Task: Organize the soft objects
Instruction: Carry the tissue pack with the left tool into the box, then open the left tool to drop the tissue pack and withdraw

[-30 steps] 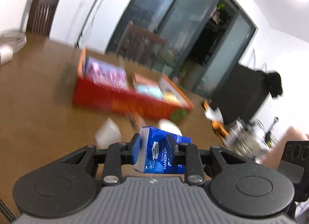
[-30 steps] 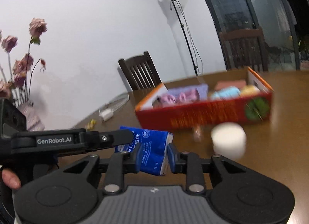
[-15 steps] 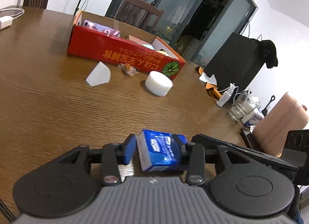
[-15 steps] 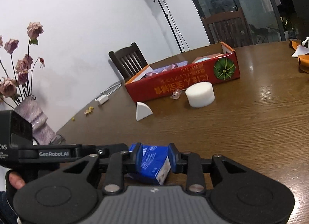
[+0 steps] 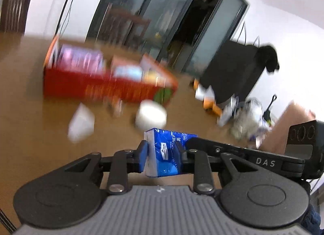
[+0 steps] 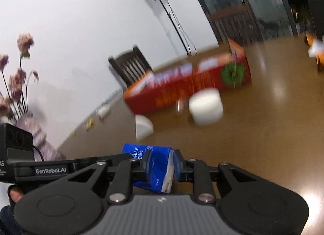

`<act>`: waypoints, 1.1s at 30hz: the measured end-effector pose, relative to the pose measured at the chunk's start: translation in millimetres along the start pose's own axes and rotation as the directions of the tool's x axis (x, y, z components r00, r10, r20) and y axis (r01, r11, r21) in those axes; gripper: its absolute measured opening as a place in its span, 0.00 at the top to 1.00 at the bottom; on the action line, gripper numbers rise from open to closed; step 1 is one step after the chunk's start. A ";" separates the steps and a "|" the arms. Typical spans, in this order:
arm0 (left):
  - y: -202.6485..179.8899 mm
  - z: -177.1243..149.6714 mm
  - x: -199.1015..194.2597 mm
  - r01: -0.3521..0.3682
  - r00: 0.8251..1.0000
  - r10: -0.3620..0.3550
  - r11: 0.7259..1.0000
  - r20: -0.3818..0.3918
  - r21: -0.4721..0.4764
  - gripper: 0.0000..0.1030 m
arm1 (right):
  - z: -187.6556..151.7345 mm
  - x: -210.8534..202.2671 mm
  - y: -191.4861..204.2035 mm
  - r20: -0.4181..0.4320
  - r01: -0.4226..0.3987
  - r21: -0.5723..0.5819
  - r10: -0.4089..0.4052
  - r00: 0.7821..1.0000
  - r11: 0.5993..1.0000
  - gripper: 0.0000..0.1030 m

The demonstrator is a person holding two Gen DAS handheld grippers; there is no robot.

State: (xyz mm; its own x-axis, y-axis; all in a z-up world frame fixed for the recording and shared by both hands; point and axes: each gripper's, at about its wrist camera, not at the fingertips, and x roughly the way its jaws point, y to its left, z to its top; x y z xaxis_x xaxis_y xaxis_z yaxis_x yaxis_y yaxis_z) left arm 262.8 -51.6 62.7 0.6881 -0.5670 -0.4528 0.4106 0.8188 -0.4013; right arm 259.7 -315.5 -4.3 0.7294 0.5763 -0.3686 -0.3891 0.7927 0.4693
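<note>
- Table point(image 5: 30, 97) of brown wood carries everything, with a red box point(image 5: 97, 87) lying across its far part as the landmark.
- Red box holds purple and pale packets; blur hides what they are.
- White foam cylinder point(image 5: 150, 116) sits just in front of the box's green-marked end; a white wedge point(image 5: 81, 122) lies nearer the box's other end.
- Blue tissue pack point(image 5: 164, 154) hangs well in front of the box, above the wood.
- Left gripper point(image 5: 162, 158) and right gripper point(image 6: 161, 167) both pinch that tissue pack from opposite ends, jaws closing on it.
</note>
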 end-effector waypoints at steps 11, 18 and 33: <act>85.2 129.3 129.0 -0.031 0.997 0.021 0.990 -0.072 -0.138 0.73 | 151.7 144.5 -18.9 -0.025 0.081 -0.125 -0.085 0.996 0.989 0.79; 110.1 122.9 165.1 -0.201 0.967 0.194 0.979 -0.165 -0.026 0.74 | 135.3 233.3 -32.0 -0.208 0.128 -0.192 -0.167 0.964 0.973 0.83; 100.8 105.9 136.5 -0.150 0.963 0.160 0.987 -0.215 0.066 0.67 | 109.8 213.3 -8.4 -0.260 0.105 -0.205 -0.157 0.953 0.973 0.78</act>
State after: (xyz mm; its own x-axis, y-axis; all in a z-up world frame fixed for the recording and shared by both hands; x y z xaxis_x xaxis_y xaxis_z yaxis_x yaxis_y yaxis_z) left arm 461.4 -37.0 44.8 0.6004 -0.4342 -0.6716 0.3418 0.8985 -0.2753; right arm 480.3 -221.1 1.2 0.6096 0.4761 -0.6338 -0.4178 0.8725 0.2535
